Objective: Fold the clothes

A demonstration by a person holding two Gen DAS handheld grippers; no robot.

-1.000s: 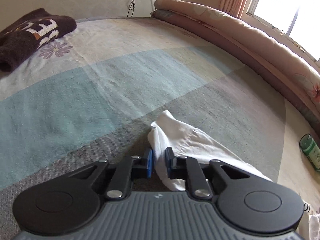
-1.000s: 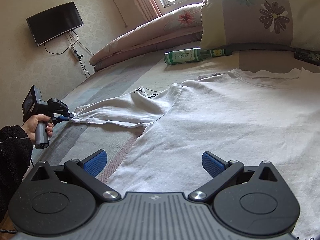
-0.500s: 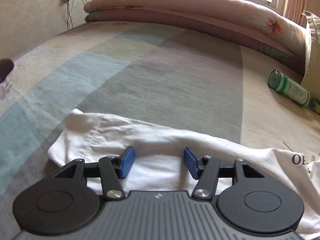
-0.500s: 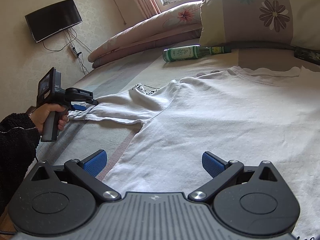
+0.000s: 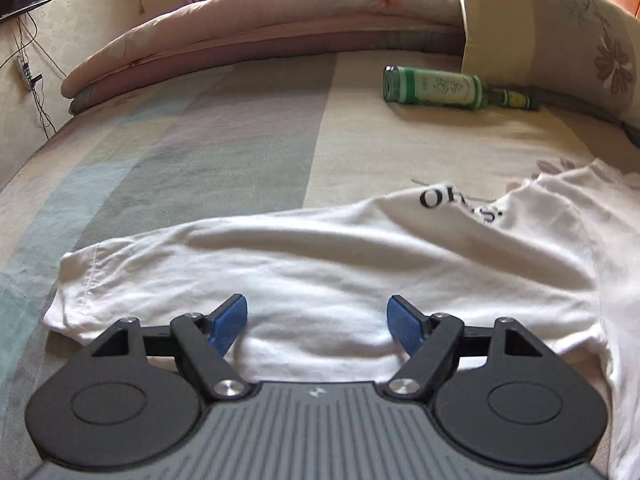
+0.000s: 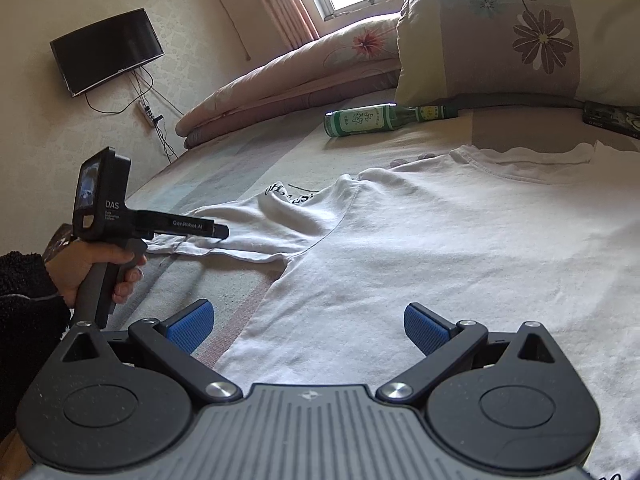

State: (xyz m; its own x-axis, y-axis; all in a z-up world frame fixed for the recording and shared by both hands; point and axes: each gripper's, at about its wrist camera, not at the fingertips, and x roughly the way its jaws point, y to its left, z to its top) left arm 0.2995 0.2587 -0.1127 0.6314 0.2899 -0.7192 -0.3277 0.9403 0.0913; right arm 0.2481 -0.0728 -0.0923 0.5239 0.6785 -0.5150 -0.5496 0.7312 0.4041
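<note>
White T-shirt (image 6: 460,240) flat on striped bed (image 5: 240,152), left gripper (image 5: 316,322) and right gripper (image 6: 306,322) both spread wide, empty.

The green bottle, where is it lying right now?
The green bottle lies on its side on the bed beyond the white T-shirt, its neck pointing at the flowered pillow; in the left wrist view it sits upper right.

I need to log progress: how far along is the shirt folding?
Done: the white T-shirt lies spread on the bed, its sleeve pulled out. In hand: nothing; the left claw and right claw are both open above the cloth. Left: every fold, none visible yet.
</note>
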